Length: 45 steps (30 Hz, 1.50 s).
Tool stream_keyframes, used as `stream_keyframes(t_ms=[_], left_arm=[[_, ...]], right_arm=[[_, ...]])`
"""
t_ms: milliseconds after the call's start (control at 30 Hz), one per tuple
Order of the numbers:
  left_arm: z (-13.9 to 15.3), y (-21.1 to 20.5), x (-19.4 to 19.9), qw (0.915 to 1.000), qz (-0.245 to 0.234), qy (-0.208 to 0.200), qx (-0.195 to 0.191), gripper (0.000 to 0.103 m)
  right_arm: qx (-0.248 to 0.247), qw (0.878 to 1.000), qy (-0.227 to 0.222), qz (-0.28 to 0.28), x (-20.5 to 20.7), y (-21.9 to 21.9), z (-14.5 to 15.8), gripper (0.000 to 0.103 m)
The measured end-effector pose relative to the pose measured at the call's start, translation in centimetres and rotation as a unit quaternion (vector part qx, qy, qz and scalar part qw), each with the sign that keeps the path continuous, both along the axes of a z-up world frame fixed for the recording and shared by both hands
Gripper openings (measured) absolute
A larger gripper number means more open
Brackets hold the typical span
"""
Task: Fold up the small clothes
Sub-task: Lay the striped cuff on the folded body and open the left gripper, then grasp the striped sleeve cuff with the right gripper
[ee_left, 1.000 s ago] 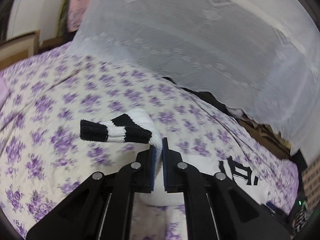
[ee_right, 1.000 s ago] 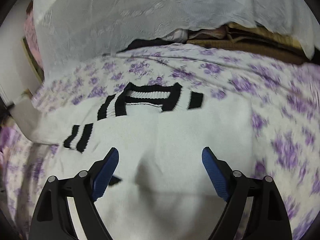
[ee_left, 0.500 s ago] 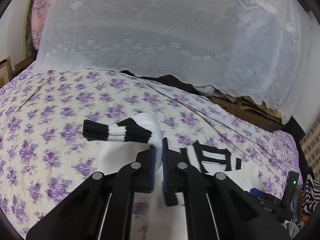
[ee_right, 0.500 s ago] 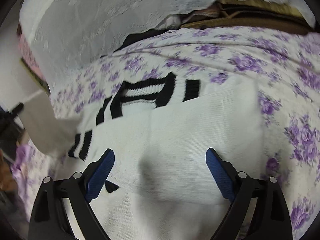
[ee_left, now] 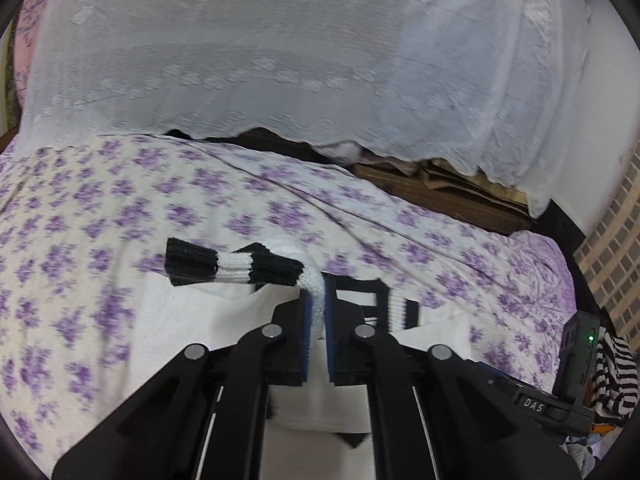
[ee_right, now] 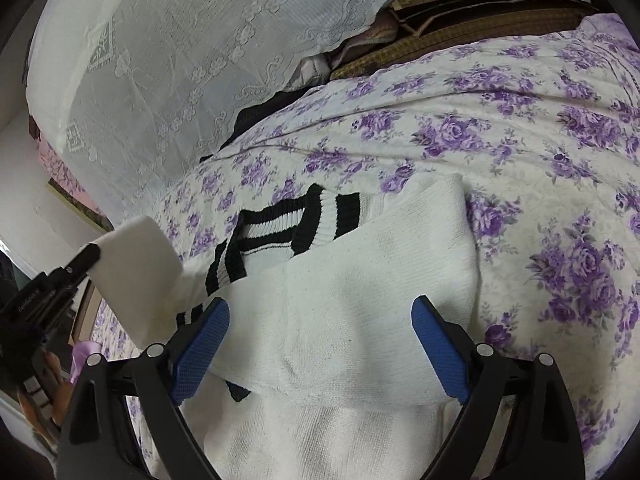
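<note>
Our left gripper sits at the bottom centre of the left wrist view, its 2 blue pads clenched on the white sleeve of the sweater. That sleeve rises out of the jaws and bends toward the left of the frame, ending in a cuff with 2 black bands and 1 white band, held off the bedspread. Below and around the jaws we see more of the white knit, and just right of them the black-and-white ribbed collar.

Our right gripper fills the bottom of the right wrist view. Its jaws have just been opening and now stand wide apart, released, with the white body of the sweater lying under and between them; the pads do not press on it. A folded layer of knit crosses the lower middle of that frame, and a small black corner peeks from beneath its edge. At the left edge we see the other gripper carrying the lifted sleeve, with part of a hand below it.

Farther up, the striped collar lies flat near the middle of the frame. Beyond it the purple-flowered bedspread spreads to the right. A white lace cloth drapes across the upper left, and brown folded fabrics show at the upper right.
</note>
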<state>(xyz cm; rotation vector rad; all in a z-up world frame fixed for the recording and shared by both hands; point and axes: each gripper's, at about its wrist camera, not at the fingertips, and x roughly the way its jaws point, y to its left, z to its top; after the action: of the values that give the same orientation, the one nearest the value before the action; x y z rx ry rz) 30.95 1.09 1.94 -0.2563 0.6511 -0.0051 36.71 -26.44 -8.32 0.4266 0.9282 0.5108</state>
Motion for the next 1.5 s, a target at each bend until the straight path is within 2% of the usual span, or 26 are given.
stream_keyframes(t_ms=[100,300,467,500,533,600,667,733,833,867,967,1000,1067,1133,1200,1267,1300,1367,1400,1433,1467,1500], left_arm=[[-0.7,-2.5,0.7,0.9998,-0.018,0.002,-0.007,0.005],[-2.5,-7.8,1.8,0.9984,-0.056,0.010,0.002,0.005],[-6.1,-10.7,3.0,0.9962,-0.075,0.044,0.009,0.008],[-7.1,-11.0,3.2,0.9952,-0.078,0.059,0.009,0.026],[-8.3,-11.3,3.5,0.9934,-0.081,0.081,0.007,0.055],[-9.6,-11.2,3.3,0.9926,-0.072,0.097,0.013,0.074],[-9.5,-10.8,2.4,0.9917,-0.085,0.095,0.013,0.078],[-8.8,-10.2,1.2,0.9902,-0.105,0.092,0.011,0.088],[-7.2,-8.7,-1.2,0.9880,-0.134,0.070,0.031,0.096],[-6.7,-8.0,-2.0,0.9880,-0.135,0.063,0.042,0.096],[-5.6,-4.0,-4.0,0.9924,-0.091,0.042,0.071,0.098],[-5.4,-2.4,-4.3,0.9942,-0.067,0.038,0.075,0.098],[-5.7,1.9,-4.2,0.9957,0.011,0.043,0.081,0.098],[-6.9,5.9,-3.5,0.9910,0.086,0.062,0.080,0.098],[-8.4,8.6,-2.8,0.9880,0.115,0.083,0.061,0.098],[-10.3,10.1,-1.9,0.9867,0.117,0.105,0.043,0.098],[-11.5,10.4,-1.4,0.9852,0.116,0.117,0.047,0.098],[-13.0,10.5,-0.7,0.9820,0.118,0.137,0.053,0.098],[-13.3,10.6,-0.4,0.9818,0.119,0.140,0.050,0.099],[-13.1,10.4,-0.3,0.9821,0.117,0.138,0.052,0.099],[-13.0,10.3,-0.1,0.9822,0.112,0.139,0.057,0.099],[-13.2,10.2,0.0,0.9820,0.110,0.141,0.061,0.099]], right_arm=[[0.010,1.000,0.005,-0.016,0.4,-1.0,-0.2,0.093],[0.029,0.998,0.024,-0.047,1.4,-3.0,-1.0,0.093],[0.044,0.996,0.039,-0.067,1.9,-4.2,-1.8,0.093],[0.045,0.996,0.041,-0.072,2.0,-4.4,-1.9,0.093],[0.046,0.995,0.042,-0.075,2.1,-4.6,-2.0,0.093],[0.048,0.995,0.043,-0.080,2.2,-4.9,-2.2,0.093],[0.055,0.994,0.043,-0.083,2.2,-5.1,-2.3,0.091],[0.062,0.994,0.040,-0.079,2.1,-5.0,-2.1,0.088],[0.065,0.996,0.031,-0.059,1.8,-4.1,-1.6,0.087],[0.065,0.996,0.030,-0.052,1.7,-3.8,-1.5,0.087],[0.064,0.998,0.022,-0.016,1.1,-1.8,-1.0,0.087],[0.050,0.999,0.011,0.003,0.6,-0.5,-0.5,0.087],[0.011,0.999,-0.018,0.027,-0.3,1.8,0.3,0.087],[-0.049,0.996,-0.058,0.050,-1.4,4.9,1.1,0.087],[-0.101,0.988,-0.090,0.070,-2.3,7.7,1.5,0.087],[-0.167,0.973,-0.128,0.094,-3.3,11.1,1.6,0.087],[-0.191,0.966,-0.141,0.098,-3.6,12.1,1.6,0.087],[-0.267,0.942,-0.175,0.103,-4.0,15.1,1.3,0.087],[-0.290,0.934,-0.180,0.101,-4.1,15.7,1.0,0.087],[-0.333,0.920,-0.185,0.098,-3.7,17.0,0.2,0.087],[-0.364,0.907,-0.188,0.093,-3.2,17.6,-0.5,0.081],[-0.381,0.901,-0.189,0.087,-2.8,17.8,-1.0,0.067]])
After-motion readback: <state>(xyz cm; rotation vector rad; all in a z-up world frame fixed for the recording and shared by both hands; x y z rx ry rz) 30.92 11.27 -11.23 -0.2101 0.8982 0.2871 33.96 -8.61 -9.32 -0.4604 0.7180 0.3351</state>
